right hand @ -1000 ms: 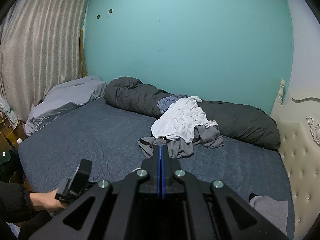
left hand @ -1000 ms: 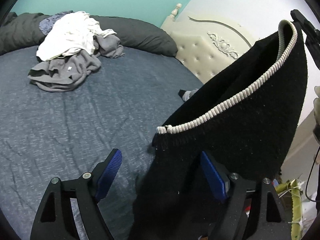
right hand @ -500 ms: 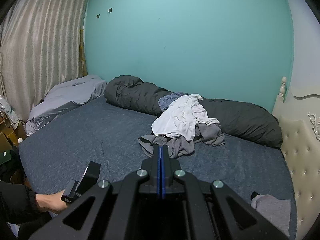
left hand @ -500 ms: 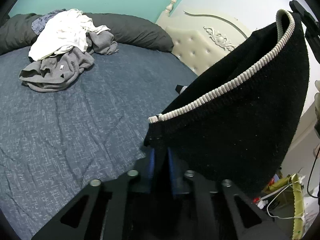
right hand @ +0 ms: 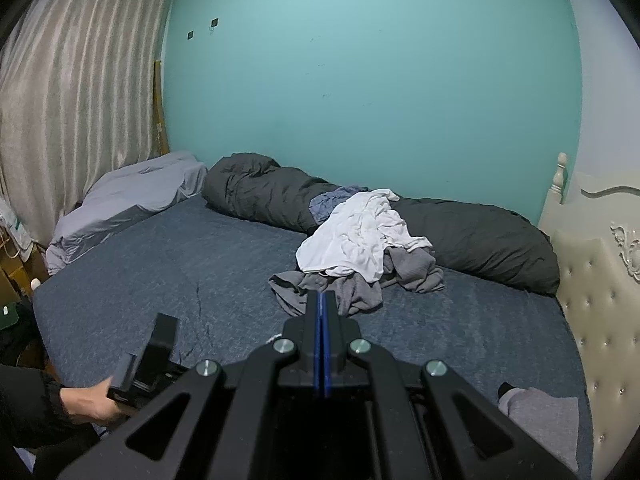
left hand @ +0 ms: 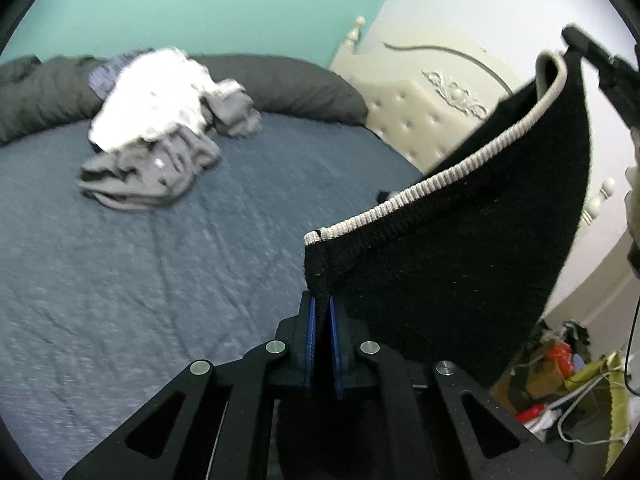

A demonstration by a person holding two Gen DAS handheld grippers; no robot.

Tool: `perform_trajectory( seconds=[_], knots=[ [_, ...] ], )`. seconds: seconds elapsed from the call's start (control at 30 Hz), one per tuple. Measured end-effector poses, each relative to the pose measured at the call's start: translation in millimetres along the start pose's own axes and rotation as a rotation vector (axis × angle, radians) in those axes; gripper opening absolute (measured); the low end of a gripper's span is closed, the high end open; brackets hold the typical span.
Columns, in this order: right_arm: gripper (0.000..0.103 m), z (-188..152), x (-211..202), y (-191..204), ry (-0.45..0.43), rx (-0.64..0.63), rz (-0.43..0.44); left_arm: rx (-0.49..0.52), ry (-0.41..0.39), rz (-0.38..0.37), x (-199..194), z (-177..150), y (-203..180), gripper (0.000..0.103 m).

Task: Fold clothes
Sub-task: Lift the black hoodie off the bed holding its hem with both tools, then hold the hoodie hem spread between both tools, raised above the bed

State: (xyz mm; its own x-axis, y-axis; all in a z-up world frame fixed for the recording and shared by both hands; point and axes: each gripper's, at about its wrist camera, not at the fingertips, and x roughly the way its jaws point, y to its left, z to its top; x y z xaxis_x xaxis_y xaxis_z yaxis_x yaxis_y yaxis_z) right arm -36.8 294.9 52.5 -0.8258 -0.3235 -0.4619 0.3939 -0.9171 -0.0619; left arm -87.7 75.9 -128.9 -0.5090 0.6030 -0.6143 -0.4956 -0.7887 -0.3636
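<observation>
Black knitted garment with a ribbed cream edge (left hand: 460,248) hangs stretched in the air above the dark blue bed (left hand: 140,264). Left gripper (left hand: 322,312) clamped on its lower corner; right gripper (right hand: 321,312) closed, evidently pinching the upper corner. Step: spreading it out. Next: lay flat on bed, away from the crumpled grey-and-white clothes pile (right hand: 360,256).

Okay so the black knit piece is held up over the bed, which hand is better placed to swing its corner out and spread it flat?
Probably left: the left gripper clamps the black garment's lower corner, facing open bed.
</observation>
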Motion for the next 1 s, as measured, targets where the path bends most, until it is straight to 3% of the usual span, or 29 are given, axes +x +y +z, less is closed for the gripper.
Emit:
perform_trajectory(
  seconds=[0.47, 0.67, 0.77, 0.83, 1.0],
  knots=[
    [0.001, 27.4, -46.1, -8.7, -0.141, 0.061, -0.037, 0.09, -0.299, 0.235, -174.1, 78.6, -14.3, 0.006],
    [0.0, 56.5, -81.4, -2.2, -0.254, 0.075, -0.013, 0.148, -0.307, 0.296, -201.1, 87.8, -33.4, 0.005],
    [0.0, 56.4, -78.3, 2.6, -0.216, 0.065, -0.007, 0.154, -0.262, 0.31, -189.9, 84.2, -32.9, 0.005],
    [0.0, 47.2, -65.2, 0.5, -0.145, 0.092, 0.031, 0.151, -0.228, 0.321, -179.7, 78.7, -28.6, 0.005],
    [0.0, -21.7, -16.9, -4.6, 0.052, 0.183, 0.124, 0.144, -0.184, 0.328, -164.5, 68.1, -21.1, 0.005]
  ],
)
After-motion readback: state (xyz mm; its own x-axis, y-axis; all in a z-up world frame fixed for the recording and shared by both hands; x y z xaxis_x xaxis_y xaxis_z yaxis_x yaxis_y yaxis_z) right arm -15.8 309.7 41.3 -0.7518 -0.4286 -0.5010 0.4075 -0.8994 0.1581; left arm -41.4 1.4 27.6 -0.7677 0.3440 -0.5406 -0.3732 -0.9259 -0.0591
